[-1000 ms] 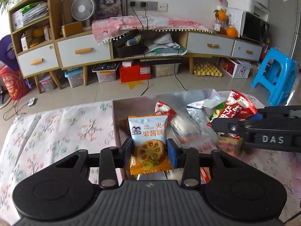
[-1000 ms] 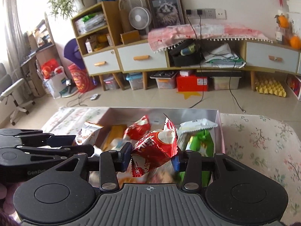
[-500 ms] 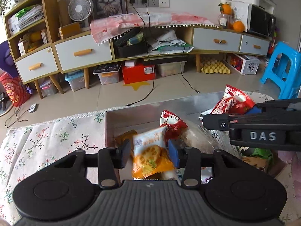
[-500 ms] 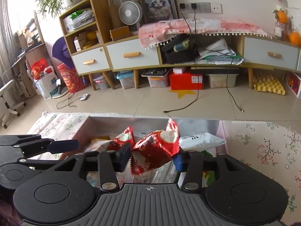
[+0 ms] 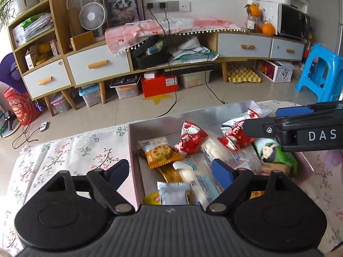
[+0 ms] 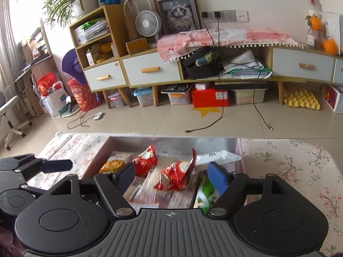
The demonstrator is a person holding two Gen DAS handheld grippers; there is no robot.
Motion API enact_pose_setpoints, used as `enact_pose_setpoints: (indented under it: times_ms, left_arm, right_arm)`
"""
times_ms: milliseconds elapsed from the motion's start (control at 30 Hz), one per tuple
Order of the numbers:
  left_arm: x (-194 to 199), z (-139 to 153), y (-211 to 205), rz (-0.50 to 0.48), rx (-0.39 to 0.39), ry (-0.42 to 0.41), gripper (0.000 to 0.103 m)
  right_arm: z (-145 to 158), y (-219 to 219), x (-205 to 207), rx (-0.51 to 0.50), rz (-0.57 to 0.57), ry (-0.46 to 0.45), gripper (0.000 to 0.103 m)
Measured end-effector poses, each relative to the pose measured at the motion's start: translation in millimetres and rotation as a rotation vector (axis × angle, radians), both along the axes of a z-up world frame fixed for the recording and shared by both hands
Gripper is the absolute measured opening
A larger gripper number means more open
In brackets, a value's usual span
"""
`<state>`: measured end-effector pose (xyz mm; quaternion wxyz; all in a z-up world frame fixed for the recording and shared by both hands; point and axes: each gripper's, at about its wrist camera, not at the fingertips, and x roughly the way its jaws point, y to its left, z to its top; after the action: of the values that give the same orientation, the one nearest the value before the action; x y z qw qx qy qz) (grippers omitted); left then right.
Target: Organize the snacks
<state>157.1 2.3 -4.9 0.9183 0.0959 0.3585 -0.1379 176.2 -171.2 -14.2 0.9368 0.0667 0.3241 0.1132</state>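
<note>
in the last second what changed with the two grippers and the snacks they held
Both let go. The left gripper opened and its orange biscuit packet dropped into the box, lying at the left side. The right gripper opened too, and its red snack packet fell onto the pile below. Both grippers stay over the box; the box and floral cloth have not moved.

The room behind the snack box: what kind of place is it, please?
Most likely a home living room: a long wooden sideboard with white drawers, a framed cat picture leaning on the wall, and a small white desk fan on top.
</note>
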Motion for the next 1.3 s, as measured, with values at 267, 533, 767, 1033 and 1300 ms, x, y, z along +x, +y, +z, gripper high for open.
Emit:
enact_pose_setpoints:
  times_ms: [267,533,767,1033,1300]
  left_arm:
    - [-31,8,6,0.041,-0.033,0.051,0.099]
    - [-67,17,9,0.094,-0.008,0.103,0.102]
    - [-97,17,9,0.169,0.008,0.129,0.103]
    - [-112,2,14,0.253,-0.017,0.183,0.103]
    - [-115,0,4,0.251,0.004,0.173,0.103]
  right_arm:
    - [16,0,-38,0.003,0.000,0.014,0.090]
    - [16,-1,-81,-0.038,-0.035,0.063,0.094]
    - [16,4,-122,-0.057,-0.074,0.120,0.098]
    - [1,-4,-146,-0.070,-0.139,0.194,0.098]
    - [-10,8,-145,-0.123,-0.120,0.228,0.098]
